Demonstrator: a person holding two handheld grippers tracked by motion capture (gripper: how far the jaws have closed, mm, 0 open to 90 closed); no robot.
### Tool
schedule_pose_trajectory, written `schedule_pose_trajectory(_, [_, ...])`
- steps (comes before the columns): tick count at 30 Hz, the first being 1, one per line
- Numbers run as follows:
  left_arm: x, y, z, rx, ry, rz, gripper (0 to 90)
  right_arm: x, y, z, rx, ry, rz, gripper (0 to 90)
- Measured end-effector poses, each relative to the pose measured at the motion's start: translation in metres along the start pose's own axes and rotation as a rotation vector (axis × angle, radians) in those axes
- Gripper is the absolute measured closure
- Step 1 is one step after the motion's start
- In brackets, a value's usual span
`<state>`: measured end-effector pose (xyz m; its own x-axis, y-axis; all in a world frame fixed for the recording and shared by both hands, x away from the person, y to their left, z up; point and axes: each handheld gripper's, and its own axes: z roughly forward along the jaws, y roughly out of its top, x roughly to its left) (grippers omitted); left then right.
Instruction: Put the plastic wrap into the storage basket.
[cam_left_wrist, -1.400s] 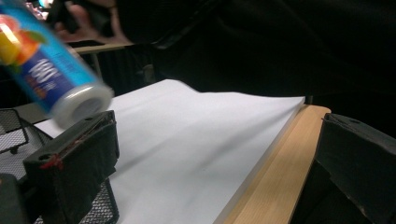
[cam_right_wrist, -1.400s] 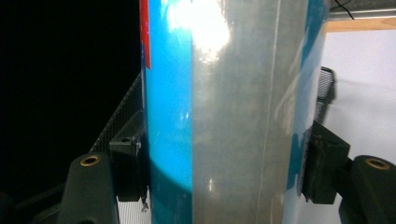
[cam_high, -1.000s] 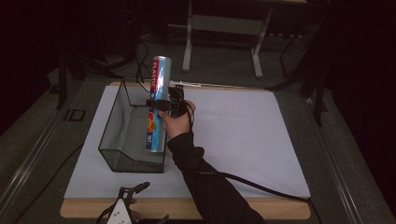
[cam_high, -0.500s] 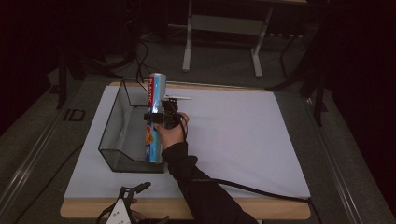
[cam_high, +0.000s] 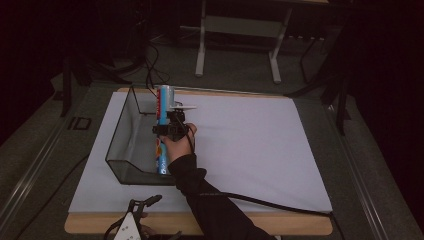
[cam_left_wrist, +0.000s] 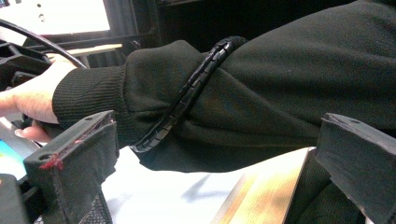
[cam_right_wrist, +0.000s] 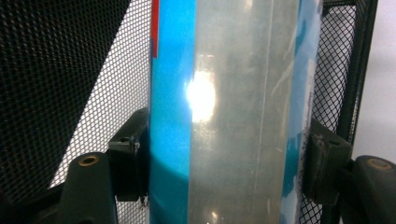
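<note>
A tall blue can (cam_high: 162, 106) with red and white print stands steeply along the right side of a black mesh basket (cam_high: 120, 131), its lower end down inside. My right gripper (cam_high: 170, 129) is shut on the can's middle, the hand just right of the basket. In the right gripper view both pads press the can (cam_right_wrist: 233, 112) from either side, with the basket's mesh (cam_right_wrist: 70, 70) behind it. My left gripper (cam_high: 145, 201) rests at the table's front edge, open, nothing between its jaws. In its own view the left gripper (cam_left_wrist: 219, 154) faces the other arm's black sleeve (cam_left_wrist: 280, 93).
A white sheet (cam_high: 250, 145) covers the wooden table (cam_high: 280, 225). A black cable (cam_high: 270, 202) trails from the right arm across the sheet's front. Metal stand legs (cam_high: 237, 25) rise beyond the table's far edge.
My right gripper has carried the can a little left and down, so its lower end sits deeper in the basket. The left gripper has stayed put.
</note>
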<state>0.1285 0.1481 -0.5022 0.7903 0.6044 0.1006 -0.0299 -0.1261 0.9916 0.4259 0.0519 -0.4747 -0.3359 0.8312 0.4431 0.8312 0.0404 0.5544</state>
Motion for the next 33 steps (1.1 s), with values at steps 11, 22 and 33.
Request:
schedule_pose_trajectory(11, [0.0,0.0,0.0,0.004,-0.002,0.004,0.2,0.007,-0.003,0.007,0.019,-0.088,-0.076,28.9])
schedule_pose_trajectory(22, [-0.001,0.0,0.001,0.01,-0.002,0.008,0.2,0.005,0.005,-0.006,0.025,-0.068,-0.174,21.8])
schedule_pose_trajectory(33, [-0.001,-0.001,0.002,0.014,0.0,0.004,0.2,-0.006,0.024,-0.046,0.021,-0.027,-0.29,16.8])
